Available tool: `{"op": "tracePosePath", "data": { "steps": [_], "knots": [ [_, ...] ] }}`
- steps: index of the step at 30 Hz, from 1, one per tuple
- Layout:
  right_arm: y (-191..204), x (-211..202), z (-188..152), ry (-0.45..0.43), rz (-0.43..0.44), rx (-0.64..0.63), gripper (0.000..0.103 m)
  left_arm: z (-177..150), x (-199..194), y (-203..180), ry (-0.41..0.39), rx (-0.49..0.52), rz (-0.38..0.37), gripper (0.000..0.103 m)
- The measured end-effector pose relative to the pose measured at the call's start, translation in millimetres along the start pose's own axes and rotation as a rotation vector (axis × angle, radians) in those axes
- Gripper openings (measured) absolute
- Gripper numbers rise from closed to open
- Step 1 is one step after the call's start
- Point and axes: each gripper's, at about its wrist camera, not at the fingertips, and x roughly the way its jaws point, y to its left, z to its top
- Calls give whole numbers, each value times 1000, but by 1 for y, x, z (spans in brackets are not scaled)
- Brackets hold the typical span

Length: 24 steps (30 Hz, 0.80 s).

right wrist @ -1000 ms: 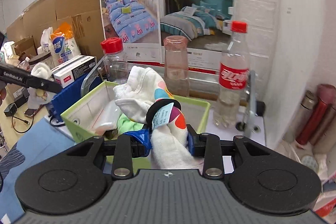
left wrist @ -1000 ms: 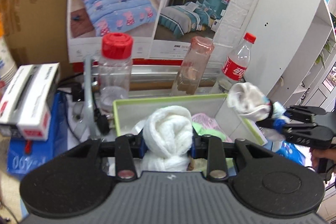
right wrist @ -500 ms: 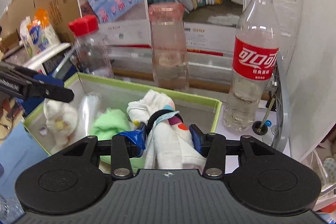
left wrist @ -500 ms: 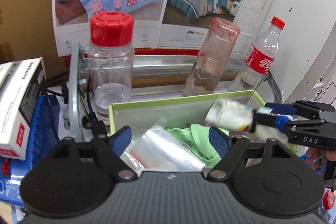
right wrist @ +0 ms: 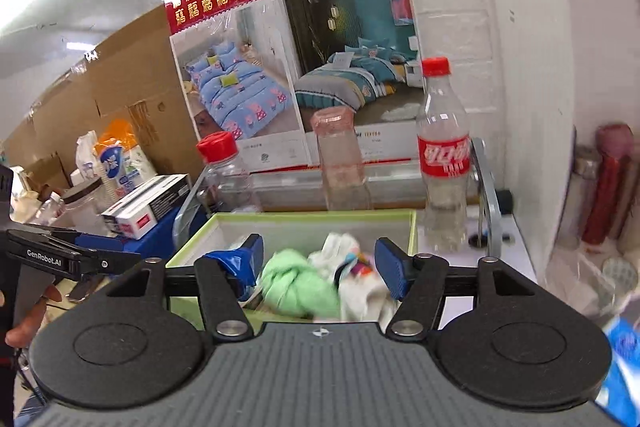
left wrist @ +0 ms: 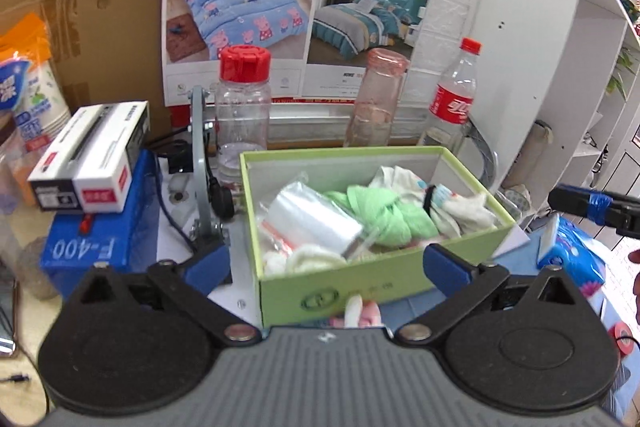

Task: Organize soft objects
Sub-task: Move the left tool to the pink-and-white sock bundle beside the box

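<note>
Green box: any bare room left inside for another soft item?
Green box: bare floor only along the back wall and far right corner, behind the white socks. The front left is crowded with the plastic bags and the middle with the green cloth.

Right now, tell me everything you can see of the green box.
The green box is an open, lidless rectangular carton, seemingly cardboard, lime green outside and pale inside, with a dark oval logo on its near wall. It sits upright on the table before three bottles. Inside lie a green cloth, white patterned socks, a clear plastic bag and a white roll. No gripper touches it.
</note>
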Motion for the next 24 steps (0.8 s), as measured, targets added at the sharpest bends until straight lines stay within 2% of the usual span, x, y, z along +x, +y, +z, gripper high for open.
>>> {"op": "tracePosePath", "data": {
  "steps": [7, 12, 14, 16, 20, 24],
  "knots": [
    [17, -54, -64, -10, -1, 53, 52, -58, -35, -17, 18, 12, 32, 103],
    [27, -71, -96, 7, 27, 69, 54, -92, -38, -8, 92, -7, 73, 103],
    [27, -77, -108, 1, 21, 97, 55, -92, -33, -2, 120, -15, 96, 102],
    [29, -87, -121, -42, 0, 127, 55, -85, -29, 2, 141, -25, 104, 102],
    [28, -112, -144, -143, -102, 184, 56, -67, -12, -3, 162, 1, 134, 102],
    [15, -116, -154, -108, -207, 188, 57, -51, 15, -18, 200, 58, 148, 102]
  ]
}}
